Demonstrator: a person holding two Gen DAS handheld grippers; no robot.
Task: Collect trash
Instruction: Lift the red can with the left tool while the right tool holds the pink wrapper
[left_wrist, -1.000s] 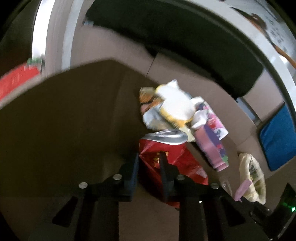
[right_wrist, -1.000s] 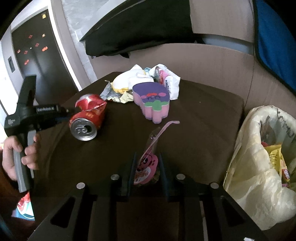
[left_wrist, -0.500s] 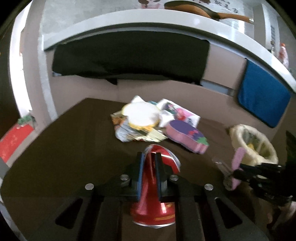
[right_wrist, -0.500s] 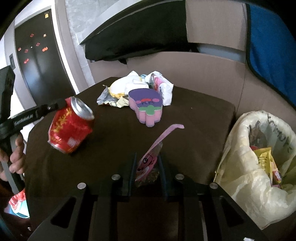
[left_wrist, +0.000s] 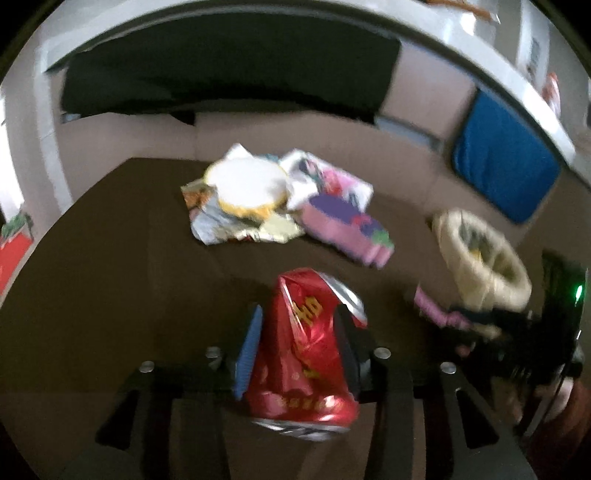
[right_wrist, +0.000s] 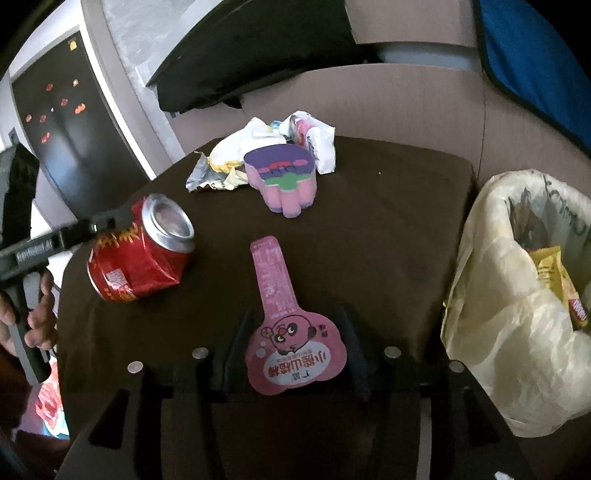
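The crushed red aluminium can (left_wrist: 303, 354) sits between the opening jaws of the left gripper (left_wrist: 295, 343), angled down above the dark brown table (right_wrist: 388, 206). The flat pink plastic pouch (right_wrist: 291, 332) lies between the right gripper's (right_wrist: 295, 339) opening jaws, beside the cream-lined trash bag (right_wrist: 491, 280)

can (right_wrist: 142, 251): red, dented, on its side, tabletop left
pink wrapper (right_wrist: 291, 332): flat, near edge
wrapper pile (right_wrist: 266, 158): far side
bin bag (right_wrist: 524, 295): open, right of tabletop
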